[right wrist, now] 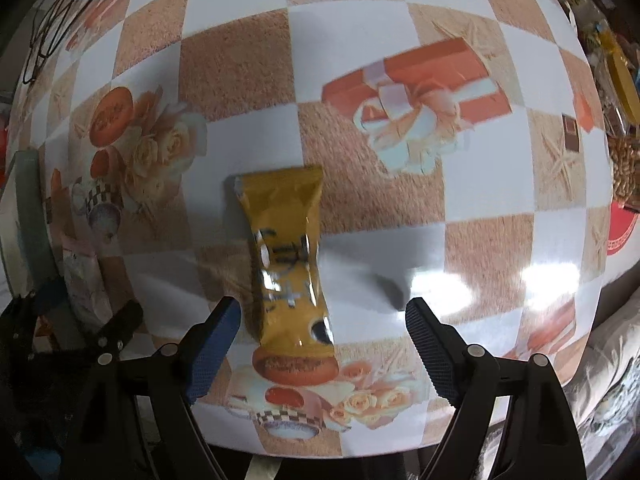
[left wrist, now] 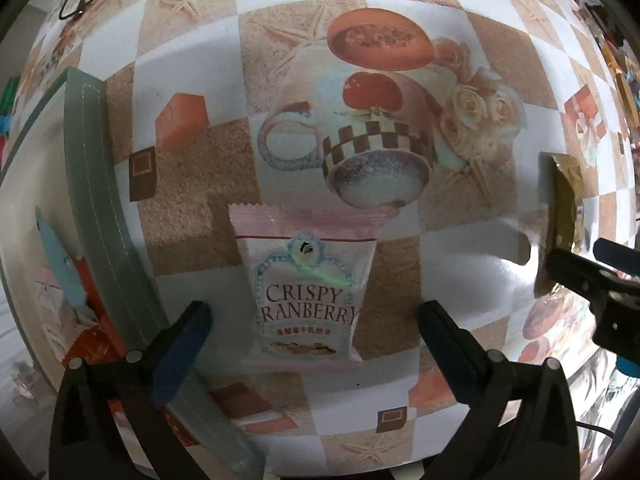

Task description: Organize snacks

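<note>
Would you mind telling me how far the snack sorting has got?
Done: a few packets already lie in the green-rimmed bin. In hand: nothing; both hand-held grippers hover open. Left: the Crispy Cranberry packet and yellow packet on the tablecloth.

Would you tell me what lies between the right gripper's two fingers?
The yellow snack packet lies lengthwise there on the tablecloth, untouched, in the right wrist view.

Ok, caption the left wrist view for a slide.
Open left gripper above a cranberry snack packet on the patterned tablecloth.
</note>
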The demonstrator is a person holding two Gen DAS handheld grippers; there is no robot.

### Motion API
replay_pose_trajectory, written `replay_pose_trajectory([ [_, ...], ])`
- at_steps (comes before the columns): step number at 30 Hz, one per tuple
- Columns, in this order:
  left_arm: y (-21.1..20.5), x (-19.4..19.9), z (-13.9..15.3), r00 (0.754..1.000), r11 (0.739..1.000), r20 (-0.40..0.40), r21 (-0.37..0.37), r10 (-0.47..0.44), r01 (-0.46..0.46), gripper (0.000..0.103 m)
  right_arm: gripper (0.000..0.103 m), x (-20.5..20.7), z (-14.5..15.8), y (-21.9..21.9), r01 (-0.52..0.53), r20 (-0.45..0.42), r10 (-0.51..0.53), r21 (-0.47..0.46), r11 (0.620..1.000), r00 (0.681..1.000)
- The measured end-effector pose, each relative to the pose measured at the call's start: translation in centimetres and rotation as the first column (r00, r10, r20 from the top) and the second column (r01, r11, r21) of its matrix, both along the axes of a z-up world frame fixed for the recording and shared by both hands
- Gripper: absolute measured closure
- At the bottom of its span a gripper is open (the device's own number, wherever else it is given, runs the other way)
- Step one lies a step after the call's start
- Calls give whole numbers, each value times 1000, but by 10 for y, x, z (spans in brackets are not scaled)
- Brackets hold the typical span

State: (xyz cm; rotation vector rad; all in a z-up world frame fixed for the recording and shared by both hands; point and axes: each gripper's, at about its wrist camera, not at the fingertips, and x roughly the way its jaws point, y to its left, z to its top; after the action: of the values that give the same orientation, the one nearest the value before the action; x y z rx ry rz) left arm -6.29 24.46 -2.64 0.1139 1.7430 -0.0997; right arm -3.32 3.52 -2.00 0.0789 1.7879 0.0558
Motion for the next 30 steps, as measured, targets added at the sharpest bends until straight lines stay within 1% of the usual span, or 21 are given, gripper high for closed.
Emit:
replay_pose_trajectory([
  [1,-10,-1,1,1000,1000,4,0,4,-4,0,17,1,-2,3,-10,-3,10,-6,1000,1000],
  [2,-13,-2,-2,1000,1000,14,-1,6,-6,0,14,3,-6,6,-24,-6,24,-15,1000,1000],
  [3,-16,-3,-4,1000,1000,20,-2,3,-3,0,0,6,-8,11,-43,-8,43,-32,999,999],
  [4,-17,-8,-2,1000,1000,23,-3,4,-4,0,0,5,-9,15,-55,-8,55,-39,998,998],
  [5,-13,-4,-5,1000,1000,26,-4,5,-5,0,0,4,-13,18,-66,-17,66,-43,997,998],
  [8,-20,-11,3,999,1000,35,-4,8,-7,0,0,1,-15,21,-65,-10,65,-41,997,998],
  [13,-17,-13,5,998,1000,65,-8,5,-4,0,0,-2,-18,25,-71,-24,70,-39,997,997],
  [17,-17,-15,6,998,1000,62,-9,2,-1,0,0,-7,-27,31,-73,-38,71,-39,997,997],
  [19,-17,-15,6,998,1000,59,-9,1,-1,0,0,-7,-27,26,-73,-37,72,-38,997,997],
  [22,-17,-15,5,998,1000,57,-9,0,1,0,0,0,-18,27,-74,-30,73,-38,997,997],
  [30,-17,-14,4,999,1000,53,-10,-1,1,0,0,-2,-19,25,-73,-19,73,-38,997,997],
])
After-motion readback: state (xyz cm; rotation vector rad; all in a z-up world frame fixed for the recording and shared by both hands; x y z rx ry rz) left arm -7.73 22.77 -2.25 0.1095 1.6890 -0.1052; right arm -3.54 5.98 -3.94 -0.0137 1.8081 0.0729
